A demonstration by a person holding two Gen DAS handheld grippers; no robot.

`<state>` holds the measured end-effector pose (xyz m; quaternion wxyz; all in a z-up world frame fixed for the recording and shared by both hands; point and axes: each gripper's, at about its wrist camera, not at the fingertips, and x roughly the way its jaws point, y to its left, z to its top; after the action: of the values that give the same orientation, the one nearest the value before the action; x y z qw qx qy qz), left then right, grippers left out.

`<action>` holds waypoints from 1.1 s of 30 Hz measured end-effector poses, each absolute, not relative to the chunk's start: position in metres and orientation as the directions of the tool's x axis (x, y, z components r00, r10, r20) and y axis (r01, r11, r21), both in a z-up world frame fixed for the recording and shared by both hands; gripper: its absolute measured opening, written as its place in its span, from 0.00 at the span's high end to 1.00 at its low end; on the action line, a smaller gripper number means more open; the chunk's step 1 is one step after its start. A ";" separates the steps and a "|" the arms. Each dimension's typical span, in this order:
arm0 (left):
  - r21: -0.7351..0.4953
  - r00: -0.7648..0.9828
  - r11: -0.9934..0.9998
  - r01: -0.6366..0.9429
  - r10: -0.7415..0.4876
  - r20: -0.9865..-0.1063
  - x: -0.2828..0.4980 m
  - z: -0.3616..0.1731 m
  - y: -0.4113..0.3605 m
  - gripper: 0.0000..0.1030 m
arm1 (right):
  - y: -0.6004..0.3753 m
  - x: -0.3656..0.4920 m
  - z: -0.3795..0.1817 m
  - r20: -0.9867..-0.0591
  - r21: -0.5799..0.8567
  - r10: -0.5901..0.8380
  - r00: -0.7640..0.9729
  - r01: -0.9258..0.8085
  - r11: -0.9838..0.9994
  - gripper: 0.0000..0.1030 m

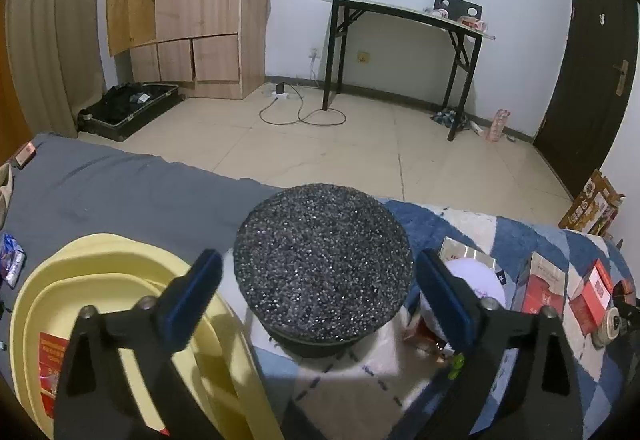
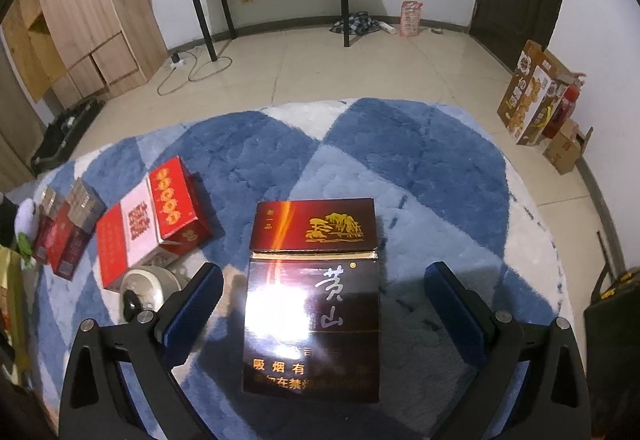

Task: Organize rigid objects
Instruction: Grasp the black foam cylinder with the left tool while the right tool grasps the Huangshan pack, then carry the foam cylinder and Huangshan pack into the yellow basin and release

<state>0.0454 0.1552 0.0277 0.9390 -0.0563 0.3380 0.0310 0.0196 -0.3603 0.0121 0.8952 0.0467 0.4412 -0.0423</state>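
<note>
In the left wrist view a round black box with a glittery top (image 1: 323,264) stands on the blue and white rug (image 1: 404,216). My left gripper (image 1: 318,260) straddles it, open, with a thin gap at each blue pad. In the right wrist view a dark brown cigarette carton with gold lettering (image 2: 314,296) lies flat on the rug (image 2: 420,168). My right gripper (image 2: 324,272) is open around it, both pads well clear of its sides.
A pale yellow basin (image 1: 120,272) holding a red packet sits left of the black box, on a grey sheet (image 1: 100,192). Red boxes (image 1: 540,288) and a white round thing (image 1: 476,276) lie to its right. A red and white box (image 2: 148,224) and small dark red packs (image 2: 64,228) lie left of the carton.
</note>
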 end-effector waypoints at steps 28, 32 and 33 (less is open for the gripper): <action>-0.092 0.768 0.992 -0.085 0.006 -0.641 0.046 0.027 0.159 0.32 | -0.369 0.016 0.012 -0.761 0.036 -0.040 0.647 0.103 0.994 0.45; -0.083 0.777 0.992 -0.095 0.021 -0.629 0.038 0.034 0.162 0.33 | -0.372 0.009 0.022 -0.745 0.056 -0.025 0.667 0.100 0.993 0.46; -0.078 0.781 0.992 -0.100 0.030 -0.623 0.033 0.040 0.164 0.33 | -0.372 0.006 0.027 -0.737 0.058 -0.026 0.675 0.101 0.993 0.46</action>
<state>0.0326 0.1636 0.0398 0.9423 -0.0533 0.3287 0.0346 0.0065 -0.3724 0.0265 0.9140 0.0470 0.4015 -0.0348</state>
